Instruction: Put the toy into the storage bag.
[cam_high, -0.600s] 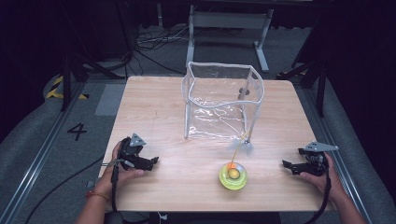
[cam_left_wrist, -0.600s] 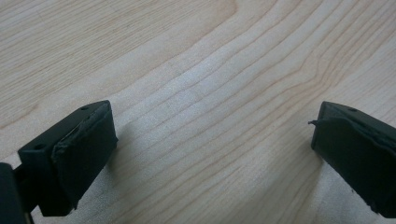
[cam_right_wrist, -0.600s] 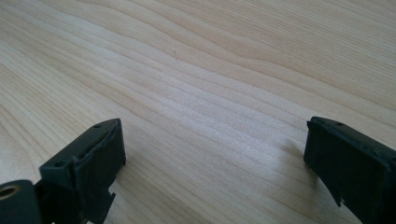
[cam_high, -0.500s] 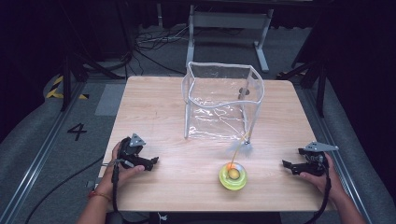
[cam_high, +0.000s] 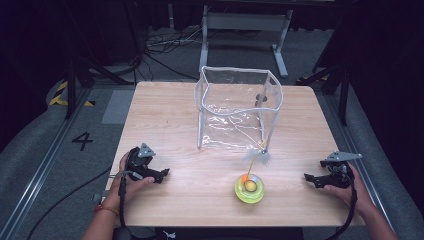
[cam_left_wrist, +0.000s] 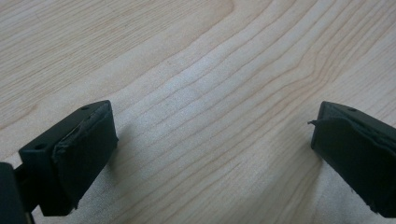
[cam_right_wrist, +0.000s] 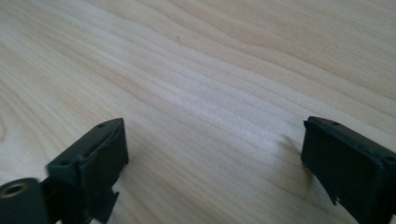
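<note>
Resting low at the near left of the desk, the left gripper sits in the person's left hand with its jaws pointing toward the middle of the desk. In the left gripper view those jaws stand wide apart with nothing between them, bare wood grain showing in the gap. The right gripper lies at the near right edge, held by the right hand, and its jaws are spread just as wide and hold nothing (the right gripper view shows plain desk between them).

Between the two grippers, near the front edge, stands a yellow-green round toy with an orange ball in it and a thin wand rising from it, tipped with a pale feather. Both grippers are well apart from it. Just behind the toy stands a clear plastic bag, upright and open at the top, the feather close to its near right corner.
</note>
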